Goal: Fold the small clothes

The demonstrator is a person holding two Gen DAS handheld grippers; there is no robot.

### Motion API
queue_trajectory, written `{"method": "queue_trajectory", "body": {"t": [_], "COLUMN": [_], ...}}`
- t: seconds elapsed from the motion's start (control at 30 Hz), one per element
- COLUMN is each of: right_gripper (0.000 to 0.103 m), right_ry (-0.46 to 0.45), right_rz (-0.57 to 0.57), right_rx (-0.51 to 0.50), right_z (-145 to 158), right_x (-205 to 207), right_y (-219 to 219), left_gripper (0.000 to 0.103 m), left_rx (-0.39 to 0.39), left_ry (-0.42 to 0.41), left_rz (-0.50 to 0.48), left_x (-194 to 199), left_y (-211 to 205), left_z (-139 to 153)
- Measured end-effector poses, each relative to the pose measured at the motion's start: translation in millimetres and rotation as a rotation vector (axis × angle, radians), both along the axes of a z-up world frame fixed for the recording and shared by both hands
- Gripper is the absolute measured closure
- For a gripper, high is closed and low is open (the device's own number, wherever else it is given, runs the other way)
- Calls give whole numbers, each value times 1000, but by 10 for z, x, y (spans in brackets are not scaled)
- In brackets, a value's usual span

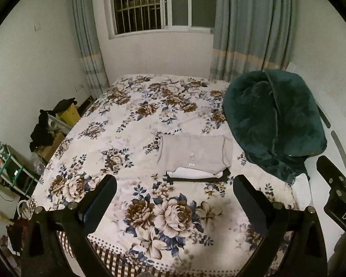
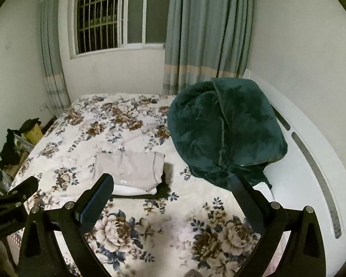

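Observation:
A folded beige garment (image 1: 193,153) lies flat on the floral bedspread (image 1: 131,120), on top of a white piece (image 1: 189,173) and a black piece (image 1: 196,179) that stick out at its near edge. It also shows in the right wrist view (image 2: 129,168). My left gripper (image 1: 174,184) is open and empty, held above the bed just short of the stack. My right gripper (image 2: 173,184) is open and empty, with its left finger (image 2: 99,198) overlapping the stack's near left corner in the view. The right gripper's body shows at the left wrist view's right edge (image 1: 339,196).
A dark green plush blanket (image 1: 274,122) is heaped on the bed's right side, against the white headboard (image 2: 311,161). Left of the bed are a yellow box (image 1: 69,113), black clothes (image 1: 42,131) and a cluttered rack (image 1: 7,166). Curtains and a barred window stand behind.

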State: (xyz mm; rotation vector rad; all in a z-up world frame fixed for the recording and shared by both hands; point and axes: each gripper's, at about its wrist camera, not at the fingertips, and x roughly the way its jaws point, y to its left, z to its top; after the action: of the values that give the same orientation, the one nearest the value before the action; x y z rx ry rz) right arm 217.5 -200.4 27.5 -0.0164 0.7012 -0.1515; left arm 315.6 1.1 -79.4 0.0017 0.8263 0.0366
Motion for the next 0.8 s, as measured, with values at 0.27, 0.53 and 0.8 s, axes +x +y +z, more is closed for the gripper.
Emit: {"method": "queue_trajectory", "body": {"t": [0.27,0.53,0.8], "right_gripper": [0,0,0], "right_ry": [-73,-112,-107], "right_rz": [31,42,45], "right_rx": [-3,-11,-10], "right_z": [444,680,674], "right_x": [-590,-829,-839], "right_y": [27,-5,-6], "left_gripper": [0,0,0], "left_rx": [-37,-38,-24], "left_ry": [-42,-64,-82], "left_rz": [6,15,43], "left_x": [-415,-600,-651], "left_y": [-12,-23,12], "left_z": [284,397,439]}}
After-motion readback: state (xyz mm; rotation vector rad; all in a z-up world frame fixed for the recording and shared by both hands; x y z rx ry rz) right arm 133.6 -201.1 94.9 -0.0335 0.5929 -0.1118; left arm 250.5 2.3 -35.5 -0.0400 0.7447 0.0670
